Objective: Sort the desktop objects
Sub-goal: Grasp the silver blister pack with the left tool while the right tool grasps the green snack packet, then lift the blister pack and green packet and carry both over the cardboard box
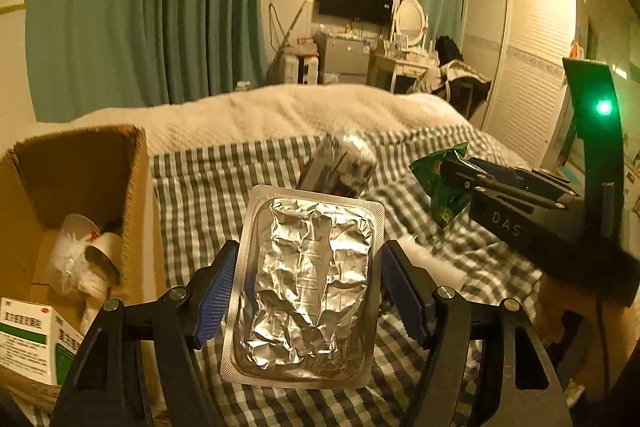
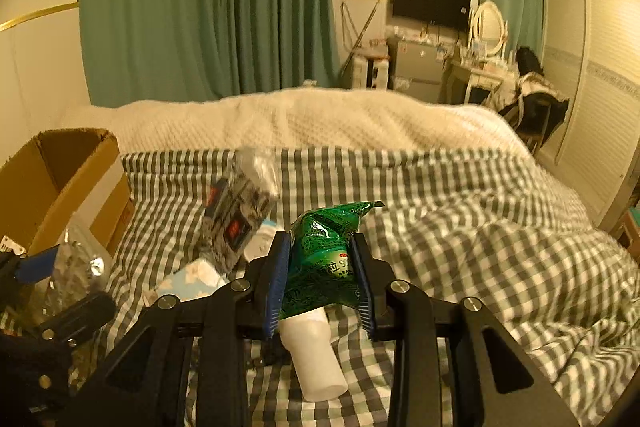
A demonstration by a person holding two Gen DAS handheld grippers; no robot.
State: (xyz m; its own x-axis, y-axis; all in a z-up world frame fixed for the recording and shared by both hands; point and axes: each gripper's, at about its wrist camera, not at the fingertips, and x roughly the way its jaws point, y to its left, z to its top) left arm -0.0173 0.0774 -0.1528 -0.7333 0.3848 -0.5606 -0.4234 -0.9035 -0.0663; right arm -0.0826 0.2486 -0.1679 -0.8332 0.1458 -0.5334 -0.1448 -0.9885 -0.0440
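The cardboard box (image 1: pixel 76 187) stands on the bed at the left, with a cup (image 1: pixel 86 239) inside it. The foil blister pack (image 1: pixel 306 283) sits between the left gripper (image 1: pixel 306 291) fingers, right of the box. Further right, the right gripper (image 2: pixel 322 279) holds a sachet (image 2: pixel 324 251), above a white bottle (image 2: pixel 316 359) lying on the checked sheet (image 2: pixel 460 247).

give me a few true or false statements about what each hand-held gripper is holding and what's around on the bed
1. The left hand-held gripper is clamped on a silver foil blister pack. True.
2. The right hand-held gripper is open and holds nothing. False: it is shut on a green sachet.
3. The cardboard box sits left of the blister pack, with a white-and-green medicine box in it. True.
4. The bedsheet is plain blue. False: it is grey-and-white checked.
5. A white bottle lies on the sheet below the green sachet. True.
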